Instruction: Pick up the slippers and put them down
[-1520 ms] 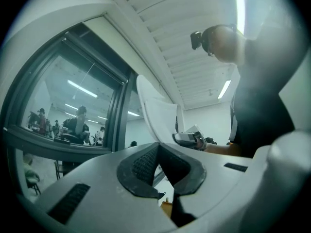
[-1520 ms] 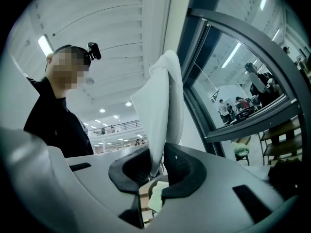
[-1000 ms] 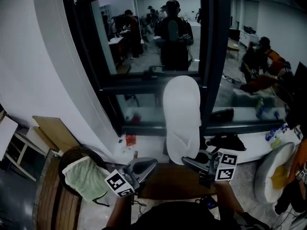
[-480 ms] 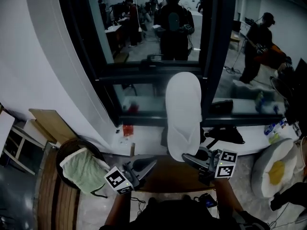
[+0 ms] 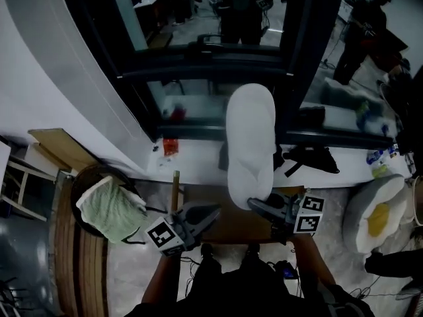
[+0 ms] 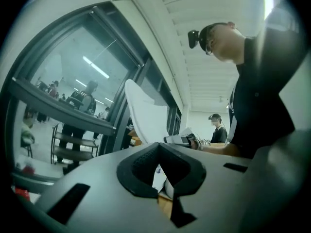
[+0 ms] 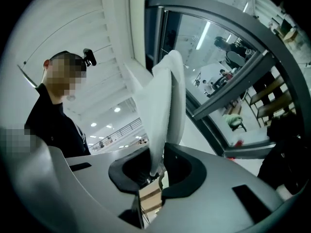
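A white slipper (image 5: 250,140) stands on end in front of the dark window frame, toe up. My right gripper (image 5: 258,204) is shut on its lower edge. In the right gripper view the slipper (image 7: 165,106) rises straight out from between the black pads, with my right gripper (image 7: 155,171) clamped on its thin rim. My left gripper (image 5: 209,214) hangs a little to the left of the slipper, apart from it. In the left gripper view, my left gripper (image 6: 163,179) stands slightly open with nothing between the pads, and the slipper (image 6: 146,118) shows beyond it.
A brown wooden board (image 5: 228,224) lies below both grippers. A round basket with a green towel (image 5: 109,210) sits at the left, beside a slatted wooden bench (image 5: 73,263). A pale cushion (image 5: 377,215) lies at the right. A black bag (image 5: 310,158) and a red object (image 5: 170,147) lie by the window.
Both grippers have sunk, and the slipper has come down with the right one. The head view has tipped further down, showing more floor and less window.
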Tool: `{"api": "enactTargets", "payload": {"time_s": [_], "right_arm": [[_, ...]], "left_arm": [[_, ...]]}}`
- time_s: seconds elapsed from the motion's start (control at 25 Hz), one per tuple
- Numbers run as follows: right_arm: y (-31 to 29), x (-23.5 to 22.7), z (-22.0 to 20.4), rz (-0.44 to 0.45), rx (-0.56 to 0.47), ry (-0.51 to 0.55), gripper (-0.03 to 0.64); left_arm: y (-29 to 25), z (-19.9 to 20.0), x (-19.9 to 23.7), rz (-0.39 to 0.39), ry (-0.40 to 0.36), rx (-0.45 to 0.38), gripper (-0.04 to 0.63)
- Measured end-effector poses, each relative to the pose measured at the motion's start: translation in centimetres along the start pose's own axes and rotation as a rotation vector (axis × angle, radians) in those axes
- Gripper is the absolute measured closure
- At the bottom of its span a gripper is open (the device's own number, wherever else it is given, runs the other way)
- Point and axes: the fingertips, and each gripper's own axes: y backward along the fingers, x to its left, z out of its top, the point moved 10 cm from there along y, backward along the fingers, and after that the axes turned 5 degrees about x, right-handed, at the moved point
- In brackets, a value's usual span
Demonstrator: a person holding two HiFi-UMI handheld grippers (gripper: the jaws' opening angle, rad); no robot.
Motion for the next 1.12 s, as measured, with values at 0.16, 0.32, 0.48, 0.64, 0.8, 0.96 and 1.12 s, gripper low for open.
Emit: {"api": "enactTargets", "payload": {"time_s": [0.16,0.32,0.48,0.64,0.8,0.96,1.12], "right_arm": [[-0.7,-2.7,-2.1,0.002,0.032,-0.063,0.548],[-1.5,-5.2,-5.7,0.003,0.061,-0.167,0.548],[-2.2,-8.9,-9.9,0.003,0.077,-0.273,0.548],[-2.7,-11.0,-15.2,-0.014,0.123,-0.379,0.546],[-2.3,-12.3,-20.4,-0.035,0.185,-0.48,0.546],[-1.4,-13.6,-24.9,-0.066,0.219,-0.567,0.546],[-1.0,-14.4,-28.6,-0.096,0.25,-0.648,0.546]], "left_arm": [[0.1,-2.9,1.2,0.029,0.076,0.026,0.584],[1.3,-6.4,2.1,0.07,0.164,0.079,0.584],[1.5,-9.8,3.3,0.105,0.204,0.095,0.584],[2.9,-14.3,4.1,0.136,0.283,0.113,0.584],[3.5,-19.0,4.2,0.152,0.368,0.14,0.584],[3.3,-22.7,4.0,0.157,0.41,0.157,0.584],[3.3,-25.1,3.4,0.144,0.446,0.171,0.584]]}}
